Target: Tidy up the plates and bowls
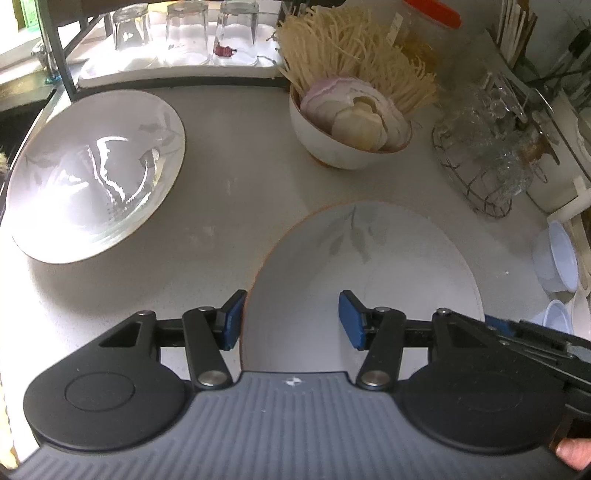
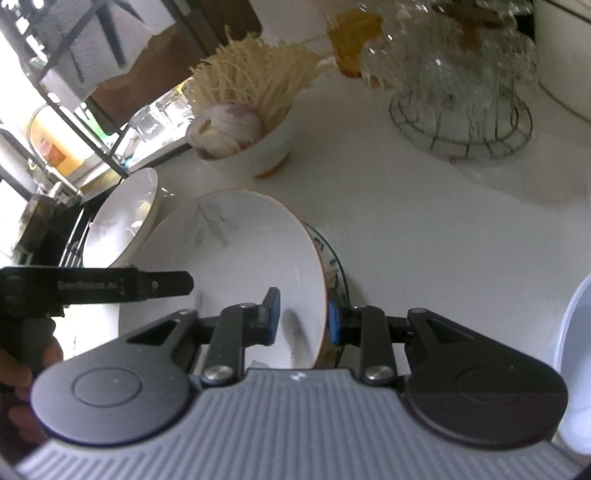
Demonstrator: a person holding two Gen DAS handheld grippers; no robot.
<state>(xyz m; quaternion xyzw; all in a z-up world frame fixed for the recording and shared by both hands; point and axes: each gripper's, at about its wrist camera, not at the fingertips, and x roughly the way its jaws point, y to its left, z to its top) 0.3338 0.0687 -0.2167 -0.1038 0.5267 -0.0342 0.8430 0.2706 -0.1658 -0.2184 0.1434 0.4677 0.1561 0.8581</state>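
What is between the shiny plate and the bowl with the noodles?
Nothing: bare counter lies between the plate and the bowl, seen from the left wrist.

home kitchen, glasses (image 1: 184,33) drying, countertop (image 1: 229,177)

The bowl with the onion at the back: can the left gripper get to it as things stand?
Probably yes. The left gripper is open and empty, and only bare counter lies between it and the bowl.

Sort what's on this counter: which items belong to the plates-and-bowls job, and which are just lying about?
Job: leaf-pattern bowl straddled by the right gripper; patterned plate under it; second white bowl.

Lying about: bowl of noodles and onion, upturned glasses, wire basket of glassware.
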